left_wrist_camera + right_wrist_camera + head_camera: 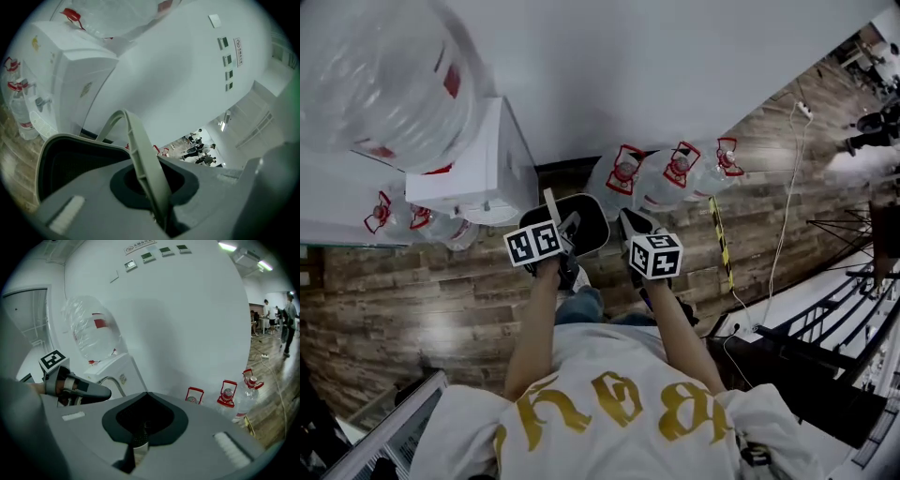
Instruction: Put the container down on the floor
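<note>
A black container [584,223] with a pale grey bail handle [552,208] hangs in front of me, above the wood floor [412,291] and close to the white wall. My left gripper [566,236] is shut on that handle [140,159], which arches up out of its jaws; the container's dark rim [56,150] shows at left. My right gripper [630,227] is at the container's right edge, its jaws shut on a thin pale piece [138,448] of the container. Which part that piece is stays hidden. The left gripper [77,387] also shows in the right gripper view.
A white water dispenser [483,159] with a big clear bottle [375,80] stands left of the container. Water bottles with red handles line the wall [626,176] [677,171] and sit beside the dispenser [394,220]. A white cable [783,216] and a black metal frame [825,323] lie to the right.
</note>
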A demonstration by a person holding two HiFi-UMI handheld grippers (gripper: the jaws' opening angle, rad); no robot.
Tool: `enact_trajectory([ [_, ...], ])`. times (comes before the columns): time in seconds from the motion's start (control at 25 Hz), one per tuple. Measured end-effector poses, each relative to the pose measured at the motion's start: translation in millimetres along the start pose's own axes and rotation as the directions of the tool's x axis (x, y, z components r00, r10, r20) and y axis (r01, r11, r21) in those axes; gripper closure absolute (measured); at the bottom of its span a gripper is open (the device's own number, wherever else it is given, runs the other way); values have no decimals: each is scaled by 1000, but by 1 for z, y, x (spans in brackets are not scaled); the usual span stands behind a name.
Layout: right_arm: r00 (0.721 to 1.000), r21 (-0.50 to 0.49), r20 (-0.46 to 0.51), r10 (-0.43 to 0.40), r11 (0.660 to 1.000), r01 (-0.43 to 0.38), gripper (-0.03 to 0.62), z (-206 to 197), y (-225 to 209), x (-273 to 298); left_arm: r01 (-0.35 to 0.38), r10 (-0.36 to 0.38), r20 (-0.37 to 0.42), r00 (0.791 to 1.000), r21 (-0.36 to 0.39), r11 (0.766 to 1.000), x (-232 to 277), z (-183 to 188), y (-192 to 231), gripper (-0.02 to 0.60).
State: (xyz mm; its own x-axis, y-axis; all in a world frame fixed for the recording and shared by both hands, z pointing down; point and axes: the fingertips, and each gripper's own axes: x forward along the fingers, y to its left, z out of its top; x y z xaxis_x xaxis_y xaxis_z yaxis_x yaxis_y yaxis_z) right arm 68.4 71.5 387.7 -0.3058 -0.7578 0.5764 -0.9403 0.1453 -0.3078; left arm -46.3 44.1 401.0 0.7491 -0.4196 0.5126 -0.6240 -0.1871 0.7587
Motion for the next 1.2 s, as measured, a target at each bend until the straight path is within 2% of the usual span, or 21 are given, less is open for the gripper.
enact_trajectory([
  [0.36, 997, 42, 64, -46, 998, 43, 568, 50, -6, 26, 20, -18, -37, 999, 56, 998, 28, 49, 4, 563],
  [0.56, 996, 64, 84, -39, 997, 34, 568, 63, -7, 36, 24, -22, -41, 999, 45, 999, 34, 60, 5, 563],
  [0.76, 997, 68, 72, -21, 998, 16, 568, 65, -13, 52, 21, -21, -31, 999, 12, 1000, 42, 69, 10, 563],
  [1.0, 999, 73, 39, 7, 997, -9, 568, 65, -15, 77, 8, -7, -32, 999, 29, 1000, 56, 78, 20, 563],
  [1.2, 1000, 59, -13, 29, 998, -28, 568, 56, -18, 98, -7, 7, -25, 1000, -2, 1000, 72, 80, 40, 563],
])
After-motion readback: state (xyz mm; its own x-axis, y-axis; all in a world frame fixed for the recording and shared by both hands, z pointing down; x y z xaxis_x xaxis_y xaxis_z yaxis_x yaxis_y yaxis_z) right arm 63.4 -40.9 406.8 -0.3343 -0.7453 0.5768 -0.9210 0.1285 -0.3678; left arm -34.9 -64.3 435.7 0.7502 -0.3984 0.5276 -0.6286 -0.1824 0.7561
